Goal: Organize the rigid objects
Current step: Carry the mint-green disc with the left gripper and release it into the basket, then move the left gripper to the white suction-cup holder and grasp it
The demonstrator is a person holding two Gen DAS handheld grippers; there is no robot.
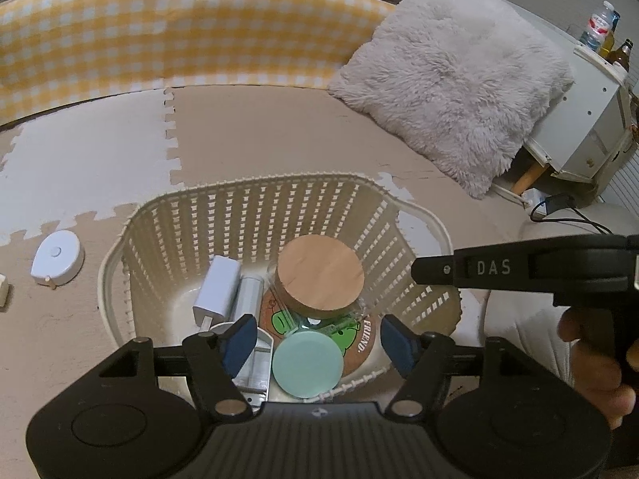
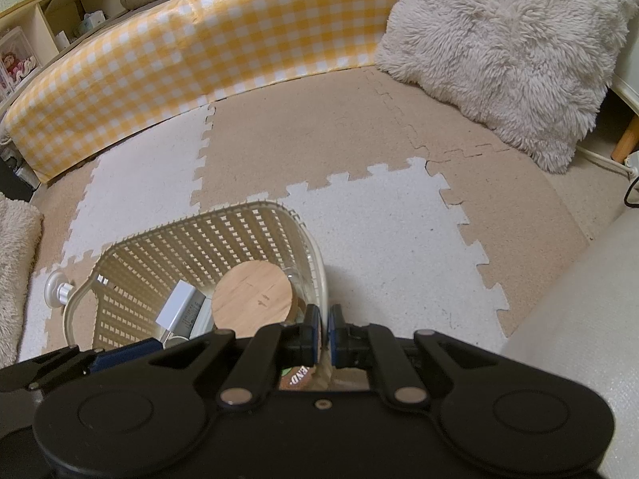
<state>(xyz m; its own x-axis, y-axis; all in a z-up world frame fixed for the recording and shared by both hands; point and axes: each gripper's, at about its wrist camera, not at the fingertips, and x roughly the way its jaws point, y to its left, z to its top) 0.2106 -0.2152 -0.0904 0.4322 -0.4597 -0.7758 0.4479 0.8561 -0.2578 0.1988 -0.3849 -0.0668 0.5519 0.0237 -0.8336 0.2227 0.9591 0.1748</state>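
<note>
A cream slotted basket [image 1: 255, 215] stands on the foam floor mat. In it are a glass jar with a round wooden lid [image 1: 320, 278], a white charger block [image 1: 219, 289], a silver cylinder [image 1: 247, 295], a cork coaster with a green cartoon [image 1: 369, 339], a mint round disc [image 1: 307, 363] and a silver box [image 1: 255, 367]. My left gripper [image 1: 315, 339] is open above the basket's near side, over the mint disc. My right gripper [image 2: 324, 327] is shut on the basket's right rim [image 2: 321, 275]; the wooden lid [image 2: 251, 299] shows to its left.
A white oval device [image 1: 58, 261] lies on the mat left of the basket. A white knob-like object [image 2: 60, 289] sits beyond the basket's left side. A fluffy pillow [image 1: 451, 80] and a yellow checked cushion [image 1: 159, 32] lie behind. A white cabinet [image 1: 579, 127] stands at right.
</note>
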